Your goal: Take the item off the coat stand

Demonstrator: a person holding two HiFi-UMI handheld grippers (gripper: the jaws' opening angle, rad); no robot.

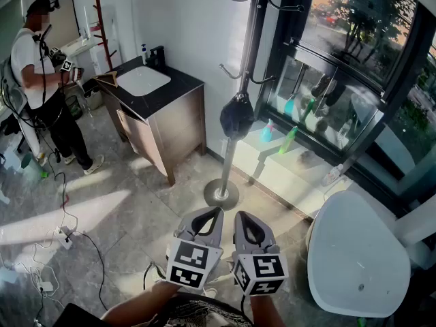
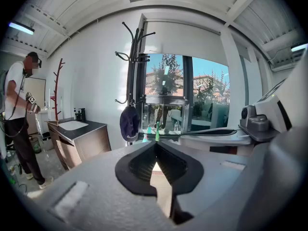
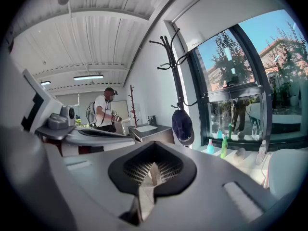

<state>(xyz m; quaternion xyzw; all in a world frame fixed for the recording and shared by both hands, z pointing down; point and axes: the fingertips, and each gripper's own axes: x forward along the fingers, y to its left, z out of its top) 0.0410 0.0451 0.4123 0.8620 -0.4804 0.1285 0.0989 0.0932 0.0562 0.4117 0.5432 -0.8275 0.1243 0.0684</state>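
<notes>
I hold both grippers low, side by side. The left gripper [image 1: 215, 213] has its jaws pressed together with nothing between them, and the right gripper [image 1: 241, 216] is likewise closed and empty. Just ahead, on the tiled floor [image 1: 136, 210], stands the coat stand [image 1: 251, 46]. A dark cap [image 1: 236, 117] hangs from one of its lower hooks, well apart from both grippers. Beyond, to the left, is a sink cabinet [image 1: 163, 114], and farther off a person [image 1: 41, 80] stands.

Person [image 1: 41, 80] near sink cabinet [image 1: 180, 125], bottles [image 1: 289, 140] on window ledge [image 1: 283, 174]
</notes>
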